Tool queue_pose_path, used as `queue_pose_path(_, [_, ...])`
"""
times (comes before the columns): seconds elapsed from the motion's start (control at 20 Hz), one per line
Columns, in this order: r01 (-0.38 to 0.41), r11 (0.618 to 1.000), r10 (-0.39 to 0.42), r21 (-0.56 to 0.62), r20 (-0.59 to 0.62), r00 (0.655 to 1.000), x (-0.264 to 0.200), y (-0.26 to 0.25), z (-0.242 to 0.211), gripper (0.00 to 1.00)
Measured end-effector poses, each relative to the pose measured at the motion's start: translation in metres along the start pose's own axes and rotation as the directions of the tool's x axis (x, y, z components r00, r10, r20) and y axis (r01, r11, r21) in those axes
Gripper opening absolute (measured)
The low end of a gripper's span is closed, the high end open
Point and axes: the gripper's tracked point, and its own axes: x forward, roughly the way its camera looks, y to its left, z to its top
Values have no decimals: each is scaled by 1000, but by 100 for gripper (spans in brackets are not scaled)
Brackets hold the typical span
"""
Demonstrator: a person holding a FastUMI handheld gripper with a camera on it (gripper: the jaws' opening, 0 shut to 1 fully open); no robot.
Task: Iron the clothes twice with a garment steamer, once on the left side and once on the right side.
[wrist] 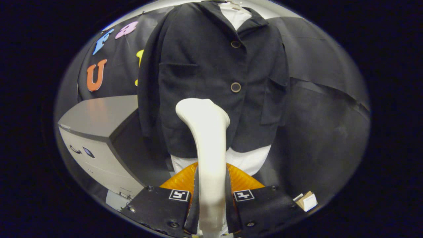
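Steamer held, jacket not yet confirmed in contact.

Gripper fingers clamp narrowly on the garment steamer handle; its head rises at 12 o'clock toward the hanging dark jacket, low on the front. Judged: a pass is about to start, calling for a steady vertical sweep. Nozzle face hidden; contact unclear.

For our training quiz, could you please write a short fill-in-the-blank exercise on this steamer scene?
1. The claw is shut on the handle of the ___ steamer.
2. The steamer's head is level with the jacket's ___ edge.
3. The two buttons showing on the jacket are ___.
4. Beside the jacket stands a grey ___.

Missing words: white; lower; fastened; cabinet.
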Motion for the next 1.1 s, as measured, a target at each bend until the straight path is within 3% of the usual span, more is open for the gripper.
queue_pose_path(0.7, [39,999,-39,-4,-145,989,12,7,-64,36])
queue_pose_path(1.1, [53,991,-37,122,-133,990,-35,-6,-80,36])
